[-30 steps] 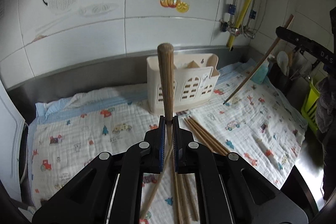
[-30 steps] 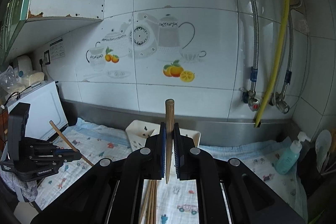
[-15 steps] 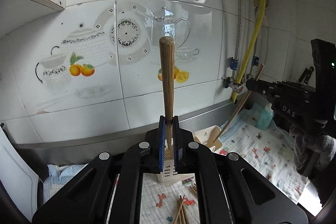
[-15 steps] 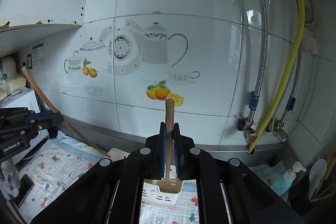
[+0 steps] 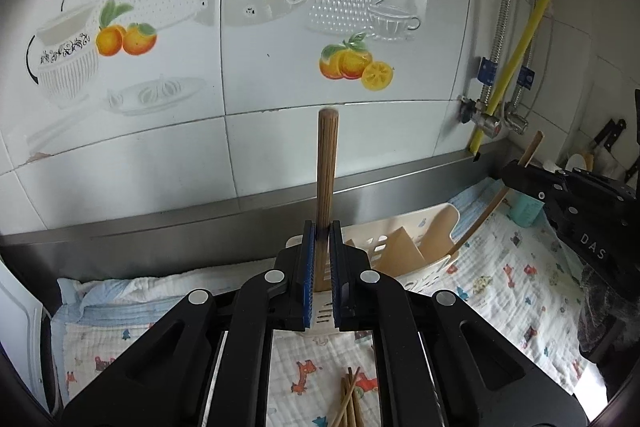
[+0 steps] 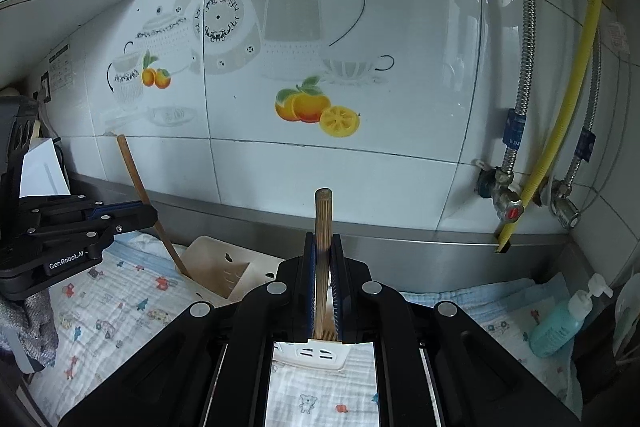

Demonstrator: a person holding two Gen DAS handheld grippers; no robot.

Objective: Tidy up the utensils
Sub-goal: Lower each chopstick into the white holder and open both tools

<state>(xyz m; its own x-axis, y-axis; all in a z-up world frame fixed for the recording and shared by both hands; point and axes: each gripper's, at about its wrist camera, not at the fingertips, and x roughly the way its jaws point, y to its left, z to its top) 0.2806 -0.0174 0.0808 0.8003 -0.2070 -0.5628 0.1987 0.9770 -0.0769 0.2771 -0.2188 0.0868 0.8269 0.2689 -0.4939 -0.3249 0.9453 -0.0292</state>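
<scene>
Tongs: left (image 5: 321, 247) clamps chopstick (image 5: 327, 163) | right (image 6: 323, 259) clamps chopstick (image 6: 322, 223) | both above holder rim (image 5: 404, 223)

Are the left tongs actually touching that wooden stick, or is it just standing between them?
Touching. In the left wrist view the left tongs are shut on the wooden stick: both blue pads press against its sides with no gap, and it stands upright out of them.

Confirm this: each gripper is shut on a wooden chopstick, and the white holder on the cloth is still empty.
Not empty. The left wrist view shows wooden utensils already standing in the white holder. The rest holds: the left gripper and right gripper are each shut on a chopstick.
</scene>
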